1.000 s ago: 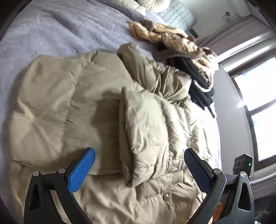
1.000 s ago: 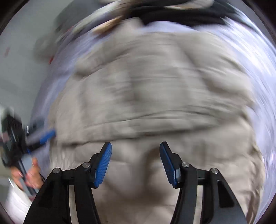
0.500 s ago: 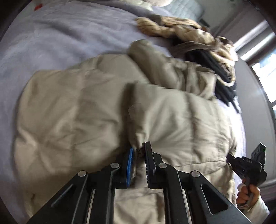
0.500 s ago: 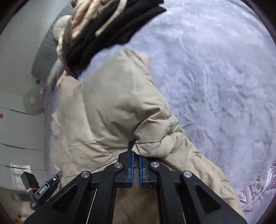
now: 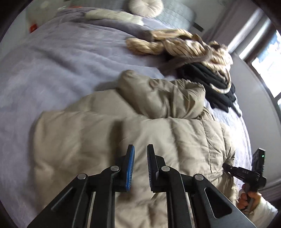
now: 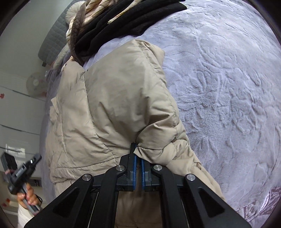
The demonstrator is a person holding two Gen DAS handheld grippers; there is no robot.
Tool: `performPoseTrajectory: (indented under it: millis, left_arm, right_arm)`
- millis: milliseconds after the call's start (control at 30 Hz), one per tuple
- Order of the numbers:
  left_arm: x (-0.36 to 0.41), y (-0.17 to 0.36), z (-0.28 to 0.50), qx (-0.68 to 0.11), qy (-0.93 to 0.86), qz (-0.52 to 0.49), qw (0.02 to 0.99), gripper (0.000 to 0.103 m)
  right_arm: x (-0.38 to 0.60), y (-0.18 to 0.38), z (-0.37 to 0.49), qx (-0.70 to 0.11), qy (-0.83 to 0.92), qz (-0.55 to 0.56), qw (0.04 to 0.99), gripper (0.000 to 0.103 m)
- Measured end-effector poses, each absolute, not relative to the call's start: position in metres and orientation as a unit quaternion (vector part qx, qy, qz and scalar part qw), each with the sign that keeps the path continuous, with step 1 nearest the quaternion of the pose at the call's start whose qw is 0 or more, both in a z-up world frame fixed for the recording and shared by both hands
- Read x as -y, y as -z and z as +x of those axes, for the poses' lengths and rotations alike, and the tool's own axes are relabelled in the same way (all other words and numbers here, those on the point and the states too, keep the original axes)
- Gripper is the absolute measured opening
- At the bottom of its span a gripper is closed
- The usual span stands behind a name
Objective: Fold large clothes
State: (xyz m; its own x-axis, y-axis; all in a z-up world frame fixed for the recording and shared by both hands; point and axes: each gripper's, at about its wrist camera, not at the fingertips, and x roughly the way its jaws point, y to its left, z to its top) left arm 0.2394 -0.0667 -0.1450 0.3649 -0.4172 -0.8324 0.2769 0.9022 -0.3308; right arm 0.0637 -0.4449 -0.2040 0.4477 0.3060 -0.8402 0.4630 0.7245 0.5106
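A beige puffer jacket (image 5: 166,131) lies spread on the bed, hood toward the clothes pile. My left gripper (image 5: 140,154) is shut on a fold of its quilted fabric near the middle, the blue pads close together with cloth between them. In the right wrist view the same jacket (image 6: 114,98) bulges up, and my right gripper (image 6: 138,154) is shut on a bunched sleeve edge. Each view catches the other gripper in a hand at its edge: the right gripper (image 5: 252,173) and the left gripper (image 6: 21,171).
A lilac plush blanket (image 5: 52,61) covers the bed (image 6: 228,87). Beyond the hood lies a pile with a cream striped knit (image 5: 184,45) and a black garment (image 5: 210,82). A round cushion (image 5: 145,7) sits at the grey headboard. A window (image 5: 267,61) is on the right.
Both grippers went from open to shut on the jacket. The left one has since lifted and shifted with its fold; the right one has stayed put for the last half second.
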Motion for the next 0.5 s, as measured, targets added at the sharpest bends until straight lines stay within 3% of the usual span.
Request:
performPoseTrajectory:
  millis: [233, 267, 300, 367, 500]
  left_arm:
    - [0.095, 0.196, 0.24, -0.557, 0.192, -0.004, 0.808, 0.015]
    - [0.093, 0.198, 0.235, -0.554, 0.193, 0.003, 0.81, 0.015]
    - [0.092, 0.2, 0.233, -0.553, 0.194, 0.004, 0.81, 0.015]
    - [0.092, 0.202, 0.233, -0.555, 0.191, -0.003, 0.809, 0.015]
    - [0.094, 0.207, 0.233, -0.556, 0.187, -0.01, 0.81, 0.015]
  right_arm:
    - [0.441, 0.17, 0.054, -0.543, 0.012, 0.341, 0.768, 0.007]
    - [0.443, 0.158, 0.048, -0.527, -0.001, 0.35, 0.774, 0.014]
    - [0.446, 0.147, 0.042, -0.508, -0.011, 0.359, 0.783, 0.037]
    - [0.459, 0.126, 0.035, -0.46, -0.005, 0.373, 0.806, 0.072]
    - [0.508, 0.144, 0.057, -0.432, 0.041, 0.444, 0.784, 0.07]
